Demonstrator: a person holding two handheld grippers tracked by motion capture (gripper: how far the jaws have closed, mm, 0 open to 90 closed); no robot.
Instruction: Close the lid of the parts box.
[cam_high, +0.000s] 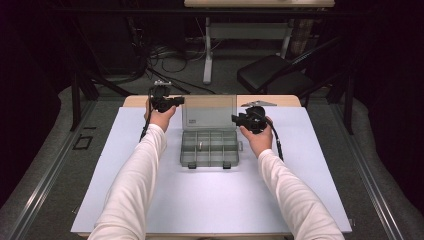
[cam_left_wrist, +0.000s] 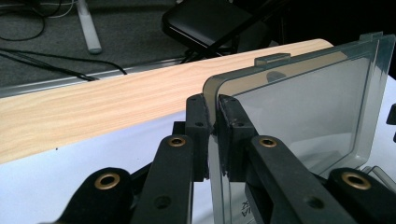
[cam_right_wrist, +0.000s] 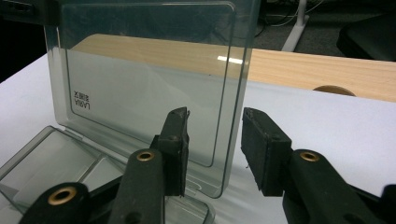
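The clear compartment box (cam_high: 209, 148) is lying open near the middle of the white table cover (cam_high: 125, 195), its base flat and its lid (cam_high: 208, 113) standing upright at the far side. A small pale item (cam_high: 200, 145) is sitting in one of the upper compartments; what it is cannot be told.

The lid is being pinched at its left edge by the left gripper (cam_high: 176, 101). In the left gripper view the jaws are seen closed narrow on the lid's edge (cam_left_wrist: 214, 135), pads pressed to both faces. The grip is probably being kept there so that the lid is held upright and stopped from falling shut or flopping back.

The right gripper (cam_high: 235, 119) is being held at the lid's right edge. In the right gripper view its jaws are standing partly apart, astride that edge (cam_right_wrist: 238, 116), one pad in front of the panel and one well clear beside it; nothing is being squeezed there. Whether the nearer pad is touching the plastic cannot be told.

Judgement: the box is being steadied open from the left while the right side is being let go or re-taken. The base is being left untouched, resting on its own weight, both latches (cam_high: 192, 165) facing the person.
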